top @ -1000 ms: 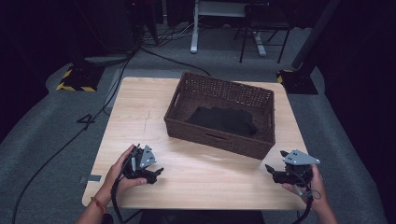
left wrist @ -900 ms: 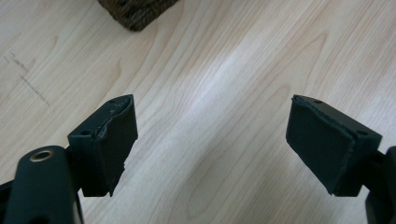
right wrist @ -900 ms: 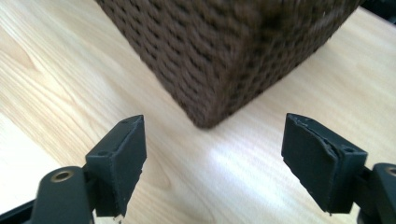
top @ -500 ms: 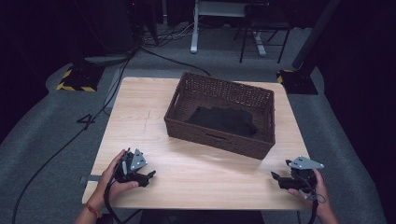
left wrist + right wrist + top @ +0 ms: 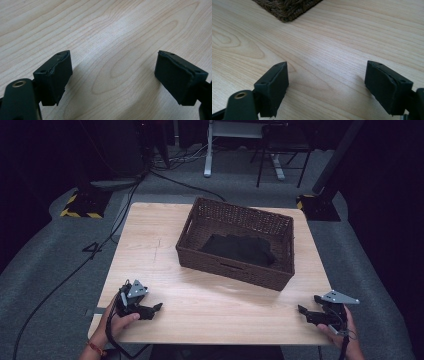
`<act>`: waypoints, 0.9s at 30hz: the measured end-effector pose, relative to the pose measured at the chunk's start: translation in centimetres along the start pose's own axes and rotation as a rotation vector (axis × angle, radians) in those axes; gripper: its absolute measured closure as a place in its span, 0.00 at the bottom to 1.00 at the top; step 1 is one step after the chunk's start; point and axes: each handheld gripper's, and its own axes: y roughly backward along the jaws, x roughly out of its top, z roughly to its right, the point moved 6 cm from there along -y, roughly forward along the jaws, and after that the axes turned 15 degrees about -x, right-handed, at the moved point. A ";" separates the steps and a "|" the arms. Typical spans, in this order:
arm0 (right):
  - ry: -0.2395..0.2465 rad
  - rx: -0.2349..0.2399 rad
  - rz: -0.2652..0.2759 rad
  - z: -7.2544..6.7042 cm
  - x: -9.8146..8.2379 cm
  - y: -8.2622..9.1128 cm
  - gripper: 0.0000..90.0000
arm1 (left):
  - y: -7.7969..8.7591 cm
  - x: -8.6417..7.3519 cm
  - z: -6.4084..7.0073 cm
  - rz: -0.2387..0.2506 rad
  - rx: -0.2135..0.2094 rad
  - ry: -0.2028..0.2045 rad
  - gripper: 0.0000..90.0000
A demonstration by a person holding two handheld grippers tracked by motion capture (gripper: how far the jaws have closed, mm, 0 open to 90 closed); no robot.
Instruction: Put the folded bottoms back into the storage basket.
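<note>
A brown wicker basket stands on the far half of the light wooden table, with a black cloth lying inside it. My left gripper rests low at the table's near left corner, held by a hand. Its jaws stand wide open over bare wood. My right gripper sits at the near right corner, also open and empty. A corner of the basket shows at the top of the right gripper view.
The table stands on grey carpet. Cables trail across the floor at the left. A yellow-and-black striped base sits at the far left, a white desk leg and a chair stand behind the table.
Both hands have drawn back toward the table's near edge, the left gripper to the near left corner and the right gripper to the near right corner. The basket and cloth have not moved.
</note>
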 end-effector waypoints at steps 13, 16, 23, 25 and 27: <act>-0.002 -0.004 0.000 0.0 0.0 0.0 0.22 | 0.0 0.0 0.0 0.001 0.000 0.001 0.17; -0.001 -0.005 0.000 0.0 0.0 0.0 0.22 | 0.0 0.0 0.0 0.000 0.000 0.002 0.17; -0.006 -0.010 -0.002 0.0 0.0 0.0 0.22 | 0.0 0.0 0.0 0.001 0.000 0.001 0.17; -0.008 -0.011 -0.002 0.1 0.0 0.0 0.22 | 0.0 0.0 0.0 0.001 0.000 0.001 0.17; -0.008 -0.011 -0.002 0.1 0.0 0.0 0.22 | 0.0 0.0 0.0 0.002 -0.001 0.004 0.17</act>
